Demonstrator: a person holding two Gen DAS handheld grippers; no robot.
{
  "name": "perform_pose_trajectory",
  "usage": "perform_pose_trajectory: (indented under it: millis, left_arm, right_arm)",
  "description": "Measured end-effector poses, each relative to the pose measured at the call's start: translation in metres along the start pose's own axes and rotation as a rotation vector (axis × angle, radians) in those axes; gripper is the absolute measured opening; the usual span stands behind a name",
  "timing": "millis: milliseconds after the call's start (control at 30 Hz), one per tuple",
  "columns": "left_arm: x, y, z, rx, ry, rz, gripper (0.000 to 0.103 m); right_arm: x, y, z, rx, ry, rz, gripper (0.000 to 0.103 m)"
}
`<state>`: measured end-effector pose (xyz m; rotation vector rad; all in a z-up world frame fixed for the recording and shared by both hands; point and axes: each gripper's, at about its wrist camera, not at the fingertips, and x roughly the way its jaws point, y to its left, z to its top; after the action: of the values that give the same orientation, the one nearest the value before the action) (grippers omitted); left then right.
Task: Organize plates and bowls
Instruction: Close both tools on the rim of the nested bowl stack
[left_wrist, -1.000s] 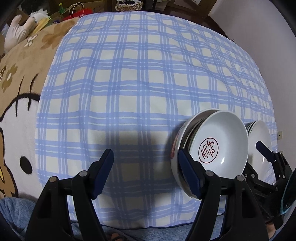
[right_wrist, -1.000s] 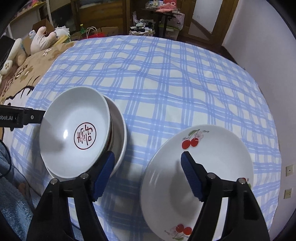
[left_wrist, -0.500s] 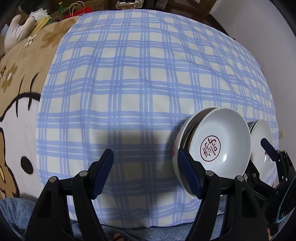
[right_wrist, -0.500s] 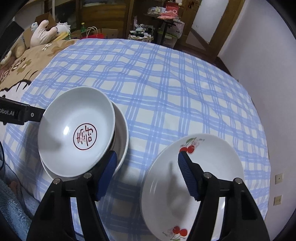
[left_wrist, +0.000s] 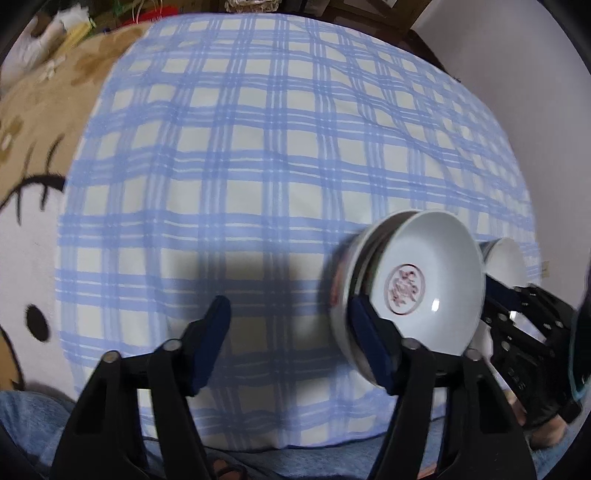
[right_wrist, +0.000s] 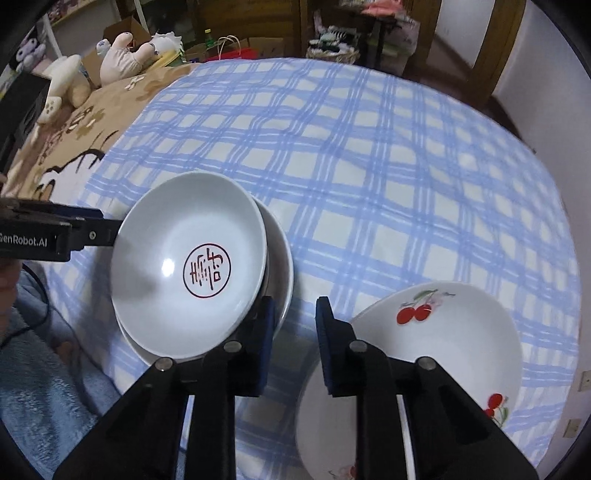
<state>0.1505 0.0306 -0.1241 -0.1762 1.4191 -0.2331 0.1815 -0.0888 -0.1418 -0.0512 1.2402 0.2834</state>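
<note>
A white bowl with a red round emblem (right_wrist: 188, 269) sits on top of a stack of white dishes (right_wrist: 282, 273) on the blue checked cloth; the bowl also shows in the left wrist view (left_wrist: 432, 280). A white plate with cherry prints (right_wrist: 436, 354) lies to its right. My right gripper (right_wrist: 293, 341) has its jaws narrowed but apart, holding nothing, above the cloth between the stack and the cherry plate. My left gripper (left_wrist: 291, 343) is open and empty, its right finger (left_wrist: 369, 343) beside the stack's left edge.
The checked cloth (right_wrist: 369, 147) covers a round table. A brown cartoon blanket (left_wrist: 33, 155) lies to the left, with plush toys (right_wrist: 122, 59) behind it. A white wall (left_wrist: 517, 55) is on the right. Wooden furniture and bags stand at the back.
My right gripper's jaws have closed most of the way, from wide open to a narrow gap. Both grippers have shifted slightly; the left wrist view is blurred by motion.
</note>
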Motion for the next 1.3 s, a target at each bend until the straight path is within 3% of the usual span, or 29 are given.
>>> perform_pose_trajectory:
  millis: [133,200,333,467,867,1133,1300]
  left_arm:
    - [-0.001,0.0,-0.005,0.009,0.002,-0.036,0.049]
    - [-0.001,0.002,-0.005,-0.006,0.013,-0.083,0.034]
    - [-0.002,-0.002,-0.003,-0.011,0.019,-0.139,0.021]
    - [-0.001,0.002,-0.001,-0.047,0.036,-0.173,0.021]
    - [-0.003,-0.005,-0.004,0.011,0.021,-0.07,0.023]
    - [0.001,-0.004,-0.001,-0.011,0.021,-0.092,0.021]
    - [0.001,-0.008,-0.002,0.002,0.007,-0.047,0.021]
  right_arm:
    - [0.005,-0.006,0.004,0.022,0.065,0.06,0.017]
    - [0.007,-0.007,0.007,0.031,0.092,0.079,0.017]
    - [0.012,-0.009,0.012,0.046,0.134,0.103,0.017]
    - [0.013,-0.011,0.013,0.065,0.139,0.117,0.017]
    - [0.013,-0.006,0.013,0.079,0.133,0.088,0.017]
    - [0.018,-0.006,0.016,0.086,0.14,0.051,0.017]
    - [0.022,-0.004,0.015,0.127,0.134,0.034,0.017]
